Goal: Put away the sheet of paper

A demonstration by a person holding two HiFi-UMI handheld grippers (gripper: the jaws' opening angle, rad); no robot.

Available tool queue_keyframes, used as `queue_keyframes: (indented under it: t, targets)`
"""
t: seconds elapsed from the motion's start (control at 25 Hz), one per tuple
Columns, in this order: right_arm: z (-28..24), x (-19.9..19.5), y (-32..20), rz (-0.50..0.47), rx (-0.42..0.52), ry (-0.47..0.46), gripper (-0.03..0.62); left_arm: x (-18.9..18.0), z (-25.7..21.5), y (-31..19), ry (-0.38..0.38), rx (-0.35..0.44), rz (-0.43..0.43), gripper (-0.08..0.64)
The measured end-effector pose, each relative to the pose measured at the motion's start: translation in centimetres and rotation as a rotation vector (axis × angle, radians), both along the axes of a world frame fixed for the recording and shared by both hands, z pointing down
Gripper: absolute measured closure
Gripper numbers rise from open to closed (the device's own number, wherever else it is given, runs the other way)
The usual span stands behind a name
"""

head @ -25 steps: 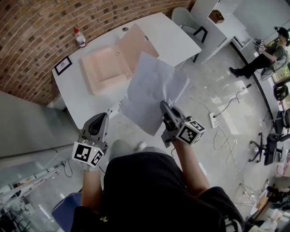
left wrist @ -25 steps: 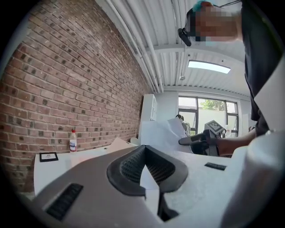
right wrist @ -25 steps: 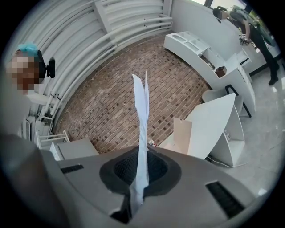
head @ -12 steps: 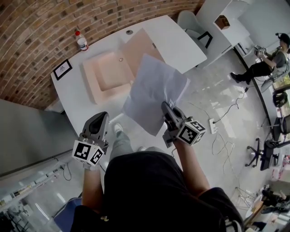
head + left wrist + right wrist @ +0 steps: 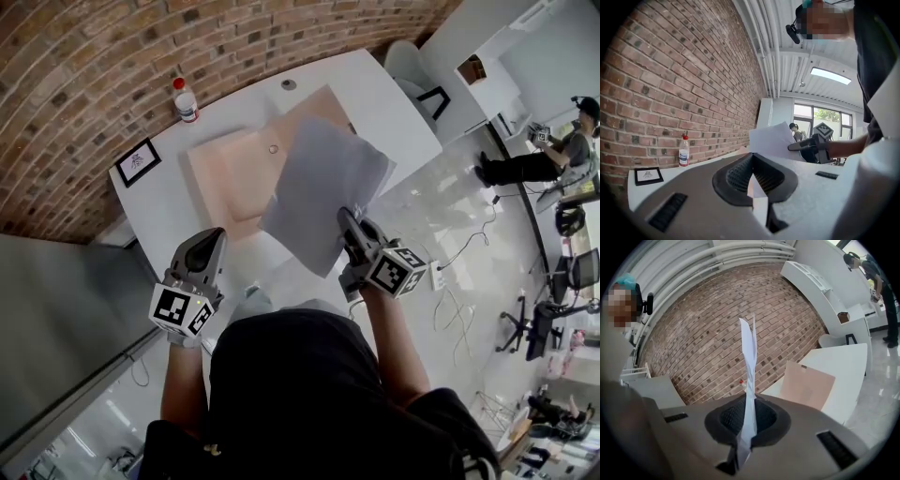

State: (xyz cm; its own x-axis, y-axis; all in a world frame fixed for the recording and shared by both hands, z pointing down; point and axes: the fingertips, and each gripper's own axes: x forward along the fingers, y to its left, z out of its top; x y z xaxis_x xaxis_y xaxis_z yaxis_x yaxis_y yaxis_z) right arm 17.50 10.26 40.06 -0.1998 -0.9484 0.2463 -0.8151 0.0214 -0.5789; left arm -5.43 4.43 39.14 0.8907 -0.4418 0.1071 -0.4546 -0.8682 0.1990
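My right gripper (image 5: 347, 223) is clamped tight on the near edge of the sheet of paper (image 5: 319, 187), which rises edge-on between its jaws. In the last second I've closed in on the white table (image 5: 159, 211), so the sheet now hangs over the open pink folder (image 5: 230, 178), and laying it in looks next. My left gripper (image 5: 208, 246) is closed and empty, left of the sheet

What seems a pink folder (image 5: 234, 178) is partly covered by the sheet of paper (image 5: 323, 187). The print in the small frame (image 5: 137, 161) and on the bottle (image 5: 186, 99) cannot be read.
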Motion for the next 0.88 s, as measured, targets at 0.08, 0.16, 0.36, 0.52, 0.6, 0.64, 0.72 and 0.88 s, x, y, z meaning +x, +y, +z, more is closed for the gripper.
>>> queue_keyframes:
  t: [0.08, 0.16, 0.36, 0.52, 0.6, 0.64, 0.72, 0.88]
  targets:
    - [0.2, -0.3, -1.9, 0.002, -0.018, 0.012, 0.581, -0.7, 0.5, -1.8, -0.001, -0.010, 0.001, 0.557]
    - [0.5, -0.4, -3.5, 0.002, -0.036, 0.025, 0.581, -1.3, 1.0, -3.4, -0.010, -0.019, -0.001, 0.557]
    - [1.3, 0.1, -6.2, -0.008, -0.081, 0.055, 0.581, -1.8, 2.7, -5.8, -0.021, -0.061, -0.032, 0.557]
    - [2.1, 1.0, -7.9, -0.048, -0.136, 0.104, 0.581, -1.2, 3.8, -6.5, -0.041, -0.083, -0.041, 0.557]
    - [2.6, 1.8, -8.7, -0.079, -0.169, 0.134, 0.581, -0.7, 4.4, -6.9, -0.053, -0.095, -0.052, 0.557]
    - [2.9, 2.2, -9.0, -0.095, -0.184, 0.146, 0.581, -0.4, 4.7, -7.1, -0.059, -0.101, -0.060, 0.557]
    - [3.4, 3.3, -9.8, -0.125, -0.214, 0.166, 0.581, 0.1, 5.3, -7.5, -0.066, -0.113, -0.080, 0.557]
    - [4.7, 5.4, -11.1, -0.193, -0.281, 0.212, 0.581, 1.2, 7.0, -7.9, -0.095, -0.129, -0.113, 0.557]
